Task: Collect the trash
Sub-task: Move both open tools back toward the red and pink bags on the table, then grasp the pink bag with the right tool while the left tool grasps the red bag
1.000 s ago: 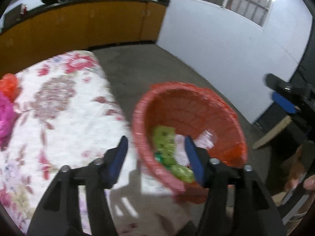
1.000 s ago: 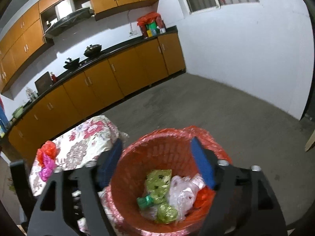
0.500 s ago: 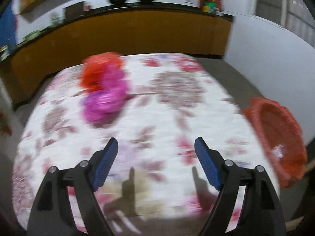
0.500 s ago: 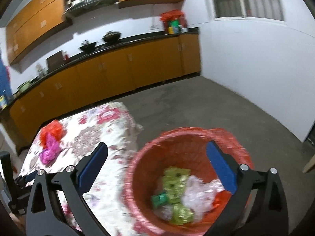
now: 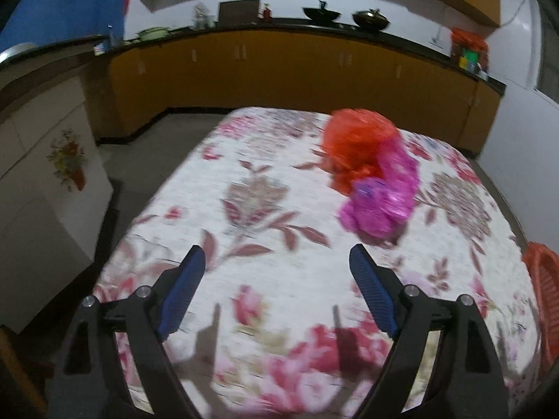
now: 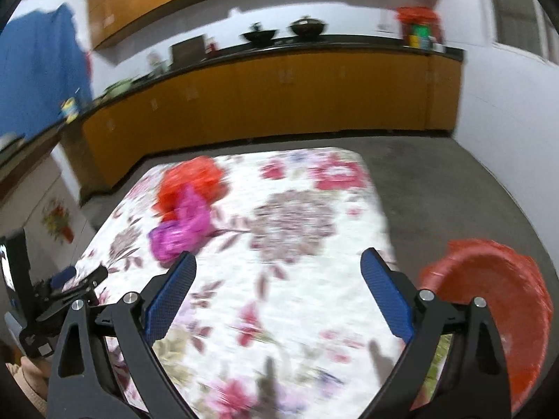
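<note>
A crumpled orange-red plastic bag [image 5: 356, 141] and a crumpled magenta plastic bag [image 5: 382, 199] lie touching each other on the table with the floral cloth [image 5: 265, 209]. They also show in the right wrist view, the orange bag [image 6: 190, 179] behind the magenta bag [image 6: 183, 228]. The red trash basket [image 6: 489, 300] stands off the table's right side; only its rim [image 5: 545, 279] shows in the left wrist view. My left gripper [image 5: 277, 258] is open and empty over the near part of the table, short of the bags. My right gripper [image 6: 277, 263] is open and empty, right of the magenta bag.
The left gripper's body [image 6: 59, 289] shows at the left edge of the right wrist view. A long counter with orange cabinets [image 5: 297, 70] runs along the far wall. A white appliance with a flower sticker [image 5: 52, 174] stands left of the table. Grey floor [image 6: 454, 181] lies right of it.
Both grippers have swung left, away from the red basket and over the table. The two plastic bags now sit ahead of them. Both stay open and empty.
</note>
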The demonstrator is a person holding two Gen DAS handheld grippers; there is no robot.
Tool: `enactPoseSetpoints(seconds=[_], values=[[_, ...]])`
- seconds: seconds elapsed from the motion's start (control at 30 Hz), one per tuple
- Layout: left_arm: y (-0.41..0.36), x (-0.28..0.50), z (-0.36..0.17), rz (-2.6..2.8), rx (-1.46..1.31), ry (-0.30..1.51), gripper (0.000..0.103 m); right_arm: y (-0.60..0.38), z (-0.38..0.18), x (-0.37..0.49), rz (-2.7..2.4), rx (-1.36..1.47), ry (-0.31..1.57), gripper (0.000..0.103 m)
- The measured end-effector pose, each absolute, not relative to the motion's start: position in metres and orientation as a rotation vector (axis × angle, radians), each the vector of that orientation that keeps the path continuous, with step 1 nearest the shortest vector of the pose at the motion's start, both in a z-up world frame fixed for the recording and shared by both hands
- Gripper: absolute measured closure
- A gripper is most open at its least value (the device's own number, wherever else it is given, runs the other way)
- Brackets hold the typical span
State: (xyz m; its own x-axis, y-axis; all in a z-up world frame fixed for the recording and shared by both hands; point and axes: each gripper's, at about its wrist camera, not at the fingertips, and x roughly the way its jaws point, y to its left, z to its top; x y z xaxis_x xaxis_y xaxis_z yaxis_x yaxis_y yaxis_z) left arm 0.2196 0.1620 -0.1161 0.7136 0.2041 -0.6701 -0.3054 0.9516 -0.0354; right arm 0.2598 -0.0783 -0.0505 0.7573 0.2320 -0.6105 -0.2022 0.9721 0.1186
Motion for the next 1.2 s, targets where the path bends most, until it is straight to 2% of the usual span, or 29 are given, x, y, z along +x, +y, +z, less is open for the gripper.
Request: enactPoseSetpoints(seconds=[0.27, 0.67, 0.73, 0.77, 0.8, 0.9, 1.2], values=[[0.204, 0.209, -0.113, 0.376, -0.176, 0.672, 0.016, 0.003, -0.077, 0.29, 0.329, -0.033, 0.728, 0.008], [0.256, 0.195, -0.109, 0.471, -0.266, 0.645, 0.016, 0.083, -0.126, 0.372, 0.286, 0.036, 0.876, 0.007], [0.26, 0.196, -0.108, 0.476, -0.269, 0.645, 0.016, 0.086, -0.138, 0.378, 0.288, 0.031, 0.908, 0.022], [0.261, 0.197, -0.108, 0.476, -0.271, 0.646, 0.016, 0.087, -0.144, 0.379, 0.301, 0.025, 0.929, 0.035], [0.262, 0.198, -0.109, 0.474, -0.274, 0.645, 0.016, 0.085, -0.15, 0.379, 0.315, 0.023, 0.95, 0.039], [0.26, 0.204, -0.111, 0.463, -0.281, 0.649, 0.016, 0.073, -0.149, 0.368, 0.33, 0.005, 0.917, 0.045], [0.216, 0.265, -0.108, 0.279, -0.207, 0.683, 0.015, -0.018, -0.147, 0.321, 0.236, -0.002, 0.9, 0.046]])
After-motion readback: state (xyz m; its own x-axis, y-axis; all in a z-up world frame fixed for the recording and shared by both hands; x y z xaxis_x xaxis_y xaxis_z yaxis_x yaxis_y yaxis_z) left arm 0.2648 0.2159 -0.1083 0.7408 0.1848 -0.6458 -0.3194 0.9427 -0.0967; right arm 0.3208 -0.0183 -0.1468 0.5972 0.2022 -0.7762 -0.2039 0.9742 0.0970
